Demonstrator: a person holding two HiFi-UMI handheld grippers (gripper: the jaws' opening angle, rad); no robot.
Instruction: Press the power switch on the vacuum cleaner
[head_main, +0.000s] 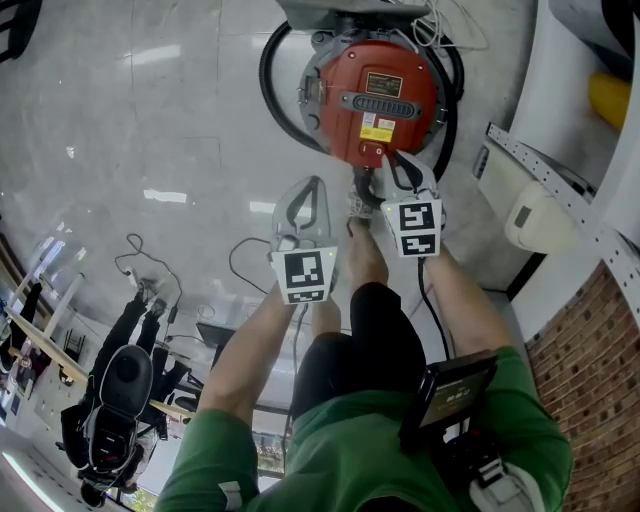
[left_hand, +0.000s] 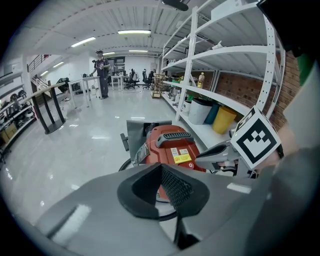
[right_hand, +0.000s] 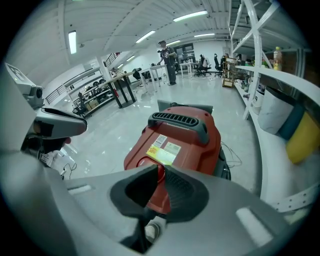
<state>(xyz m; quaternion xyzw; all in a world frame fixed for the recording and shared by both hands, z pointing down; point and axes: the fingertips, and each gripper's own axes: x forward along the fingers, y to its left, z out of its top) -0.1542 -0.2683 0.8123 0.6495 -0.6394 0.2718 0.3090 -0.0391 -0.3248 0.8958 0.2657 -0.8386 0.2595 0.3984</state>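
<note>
A round red vacuum cleaner (head_main: 372, 100) with a black handle stands on the glossy floor ahead of my feet. A yellow label (head_main: 375, 128) lies on its near top, with a small red switch pad (head_main: 372, 152) below it. My right gripper (head_main: 391, 161) is shut, its tips at the vacuum's near edge beside that pad; whether they touch it I cannot tell. In the right gripper view the shut jaws (right_hand: 161, 170) cover the near end of the vacuum (right_hand: 182, 137). My left gripper (head_main: 311, 187) is shut and empty, hanging over bare floor to the vacuum's left (left_hand: 170, 142).
A black hose (head_main: 272, 90) loops around the vacuum. White metal shelving (head_main: 560, 190) with a yellow bin (head_main: 610, 95) runs along the right, with a brick wall (head_main: 590, 340) nearer me. Thin cables (head_main: 150, 262) lie on the floor at left. A person (left_hand: 102, 70) stands far off.
</note>
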